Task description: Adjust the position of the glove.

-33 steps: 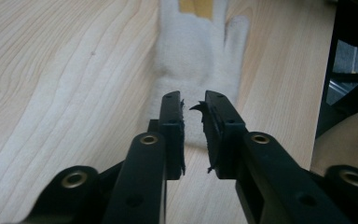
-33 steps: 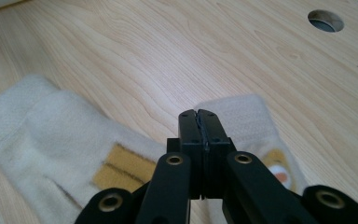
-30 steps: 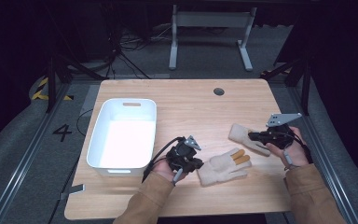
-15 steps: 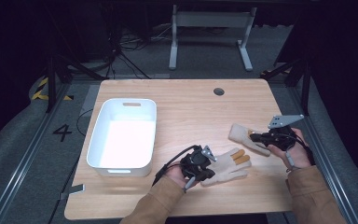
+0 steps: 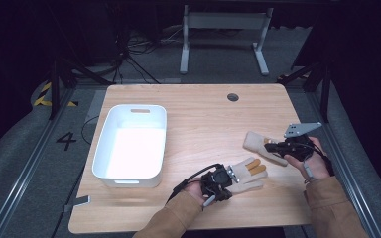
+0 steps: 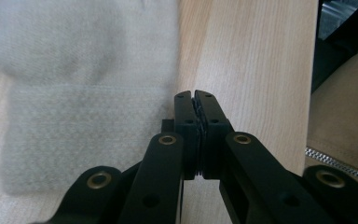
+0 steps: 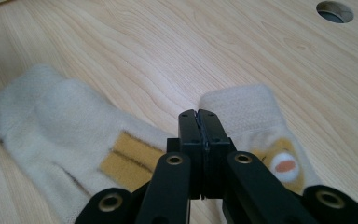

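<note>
So far both socks (image 5: 250,171) are lying on the table (image 5: 203,114), the bin (image 5: 131,144) is sitting bare, and both grippers, left (image 5: 230,174) and right (image 5: 268,145), are squeezing shut on nothing.

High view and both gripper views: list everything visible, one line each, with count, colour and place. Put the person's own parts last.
Table: one, light wood, centre of the high view, with a round hole near its far edge.
Bin: one, white, left part of the table.
Socks: two, cream with yellow patches; near sock by the front edge, far sock to its right, farther back.
Desk frame: one, grey, on the floor beyond the table.
Floor marking "4": one, black, left of the table.
Left gripper: one, black, jaws closed, beside the near sock.
Right gripper: one, black, jaws closed, over the far sock.
Sleeves: two, tan, bottom edge.
</note>
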Tool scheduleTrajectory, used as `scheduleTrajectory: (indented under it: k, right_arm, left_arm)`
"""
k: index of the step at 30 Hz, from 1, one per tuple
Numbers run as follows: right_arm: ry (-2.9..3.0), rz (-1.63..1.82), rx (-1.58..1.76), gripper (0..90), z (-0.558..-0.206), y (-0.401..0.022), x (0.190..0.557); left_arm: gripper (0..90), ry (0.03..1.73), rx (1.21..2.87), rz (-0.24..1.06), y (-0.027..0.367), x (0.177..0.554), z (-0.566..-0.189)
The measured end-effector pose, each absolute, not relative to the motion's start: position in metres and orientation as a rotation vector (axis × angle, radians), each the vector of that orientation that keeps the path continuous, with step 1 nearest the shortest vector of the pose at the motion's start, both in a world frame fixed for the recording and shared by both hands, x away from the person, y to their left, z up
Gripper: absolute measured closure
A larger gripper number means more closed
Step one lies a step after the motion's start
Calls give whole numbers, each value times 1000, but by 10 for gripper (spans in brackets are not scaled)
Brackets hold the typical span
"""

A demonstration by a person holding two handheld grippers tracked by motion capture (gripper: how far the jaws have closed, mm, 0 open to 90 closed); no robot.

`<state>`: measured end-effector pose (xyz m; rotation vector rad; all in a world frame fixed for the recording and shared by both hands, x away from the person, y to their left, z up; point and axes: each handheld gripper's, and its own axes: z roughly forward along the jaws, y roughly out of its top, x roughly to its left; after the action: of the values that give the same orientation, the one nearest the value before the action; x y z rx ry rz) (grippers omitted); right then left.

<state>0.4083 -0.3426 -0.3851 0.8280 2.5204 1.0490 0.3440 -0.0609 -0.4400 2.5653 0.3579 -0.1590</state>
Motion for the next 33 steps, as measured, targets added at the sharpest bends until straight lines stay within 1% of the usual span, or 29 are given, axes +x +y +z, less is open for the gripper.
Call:
scheduleTrajectory:
  k: [7,23,29,31,33]
  right_arm:
    - [2524,1050,817,900,-385,-341,408]
    - [2523,1073,826,900,-385,-343,408]
    - [2521,1080,834,900,-385,-345,409]
    - [2515,1077,843,900,-384,-345,409]
    - [2502,1075,858,900,-383,-346,409]
  left_arm:
    - [870,394,2585,-152,-59,348,-443]
    - [854,535,2530,-127,-39,365,-445]
    - [851,552,2513,-134,-34,369,-445]
    - [840,557,2493,-144,-33,369,-443]
    - [828,555,2471,-128,-30,369,-438]
